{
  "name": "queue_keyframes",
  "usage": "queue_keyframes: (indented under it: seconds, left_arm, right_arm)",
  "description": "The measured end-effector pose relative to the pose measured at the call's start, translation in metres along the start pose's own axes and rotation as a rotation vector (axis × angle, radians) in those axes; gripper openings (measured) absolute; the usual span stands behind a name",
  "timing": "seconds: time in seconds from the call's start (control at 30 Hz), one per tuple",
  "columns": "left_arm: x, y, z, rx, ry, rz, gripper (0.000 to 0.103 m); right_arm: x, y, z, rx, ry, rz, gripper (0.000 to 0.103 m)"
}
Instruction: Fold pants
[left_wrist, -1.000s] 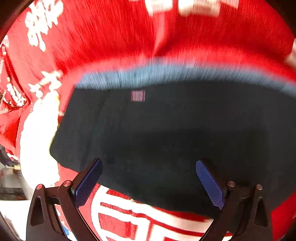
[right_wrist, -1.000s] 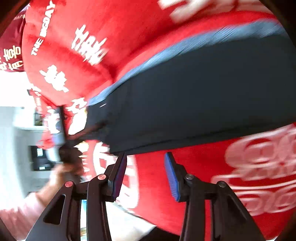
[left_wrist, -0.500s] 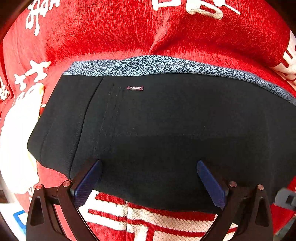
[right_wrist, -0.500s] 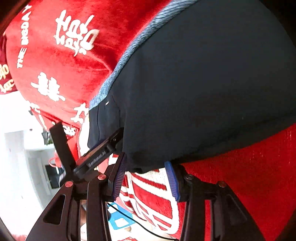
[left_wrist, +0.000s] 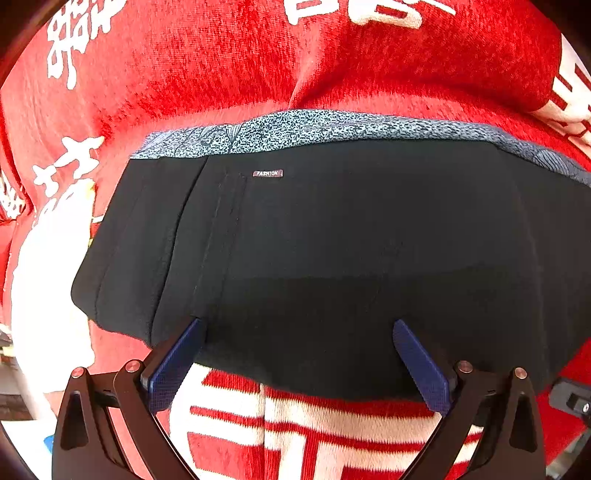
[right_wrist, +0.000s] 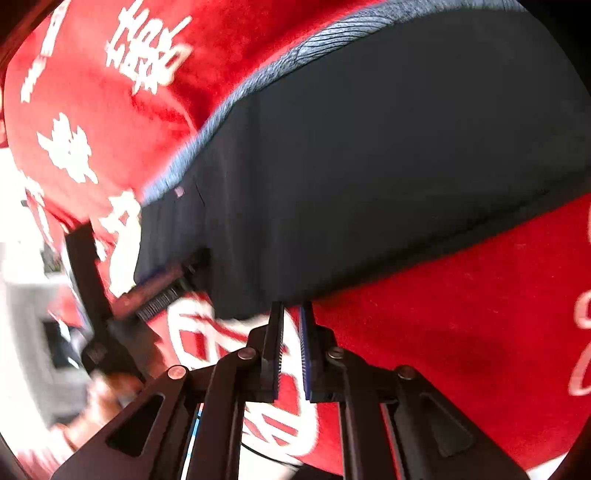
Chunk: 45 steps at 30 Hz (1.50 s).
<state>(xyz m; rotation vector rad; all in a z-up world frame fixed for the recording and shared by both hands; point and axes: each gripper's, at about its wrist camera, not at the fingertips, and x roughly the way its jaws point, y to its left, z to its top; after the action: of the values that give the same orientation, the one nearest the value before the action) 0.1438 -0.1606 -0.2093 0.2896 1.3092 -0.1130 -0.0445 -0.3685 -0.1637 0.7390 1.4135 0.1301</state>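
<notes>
Right gripper (right_wrist: 291, 314) is clenched at the black pants' (right_wrist: 388, 166) lower hem; left gripper (left_wrist: 295, 328) is spread wide over them, centre frame.

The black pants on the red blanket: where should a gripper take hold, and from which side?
Grip the black pants at the near folded edge, coming in low from the blanket side nearest the cameras. That edge is a free, rounded lip; the patterned waistband lies at the far side.
</notes>
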Motion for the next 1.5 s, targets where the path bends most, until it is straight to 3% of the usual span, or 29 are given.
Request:
queue_keyframes:
  seconds: [0.1, 0.2, 0.3, 0.37, 0.47, 0.5, 0.53, 0.6, 0.73, 0.9, 1.03, 1.17, 1.33, 1.5]
  left_arm:
    - [-0.018, -0.008, 0.009, 0.007, -0.022, -0.042, 0.103]
    - [-0.030, -0.033, 0.031, 0.073, -0.088, -0.045, 0.103]
    - [-0.024, -0.060, 0.059, 0.100, -0.119, -0.019, 0.103]
    - [-0.012, -0.069, 0.079, 0.068, -0.115, -0.029, 0.103]
    - [0.012, -0.085, 0.089, 0.036, -0.063, -0.004, 0.103]
    - [0.018, -0.086, 0.088, 0.024, -0.050, -0.003, 0.103]
    - [0.017, -0.085, 0.088, 0.004, -0.060, -0.013, 0.103]
    - [0.016, -0.080, 0.087, -0.015, -0.041, -0.028, 0.103]
    - [0.002, -0.072, 0.084, -0.009, -0.009, -0.030, 0.103]
    - [-0.025, -0.097, 0.066, -0.014, 0.025, -0.121, 0.103]
    - [-0.007, -0.120, 0.046, 0.015, 0.105, -0.109, 0.103]
    - [-0.009, -0.117, 0.035, -0.014, 0.069, -0.126, 0.103]
    - [-0.012, -0.117, 0.032, -0.001, 0.072, -0.105, 0.103]
    - [-0.020, -0.130, 0.030, 0.014, 0.051, -0.072, 0.103]
  right_arm:
    - [-0.024, 0.001, 0.004, -0.035, 0.001, -0.023, 0.014]
    - [-0.049, 0.008, 0.040, -0.098, -0.094, -0.078, 0.044]
    - [-0.049, 0.012, 0.093, -0.111, -0.146, -0.141, 0.044]
    - [-0.037, 0.008, 0.127, -0.105, -0.154, -0.157, 0.036]
    - [-0.013, 0.000, 0.164, -0.113, -0.127, -0.242, 0.030]
    - [-0.008, -0.004, 0.171, -0.121, -0.131, -0.264, 0.017]
    - [-0.008, -0.005, 0.178, -0.132, -0.153, -0.297, 0.012]
    - [-0.020, -0.008, 0.188, -0.114, -0.204, -0.390, 0.017]
    - [-0.048, -0.012, 0.181, -0.089, -0.223, -0.362, 0.030]
    - [-0.058, -0.009, 0.128, -0.212, -0.166, -0.499, 0.041]
    - [-0.049, -0.033, 0.103, -0.186, -0.136, -0.591, 0.049]
    - [-0.057, -0.053, 0.100, -0.193, -0.169, -0.550, 0.053]
    - [-0.051, -0.051, 0.096, -0.209, -0.164, -0.505, 0.073]
    - [-0.048, -0.053, 0.093, -0.188, -0.163, -0.478, 0.077]
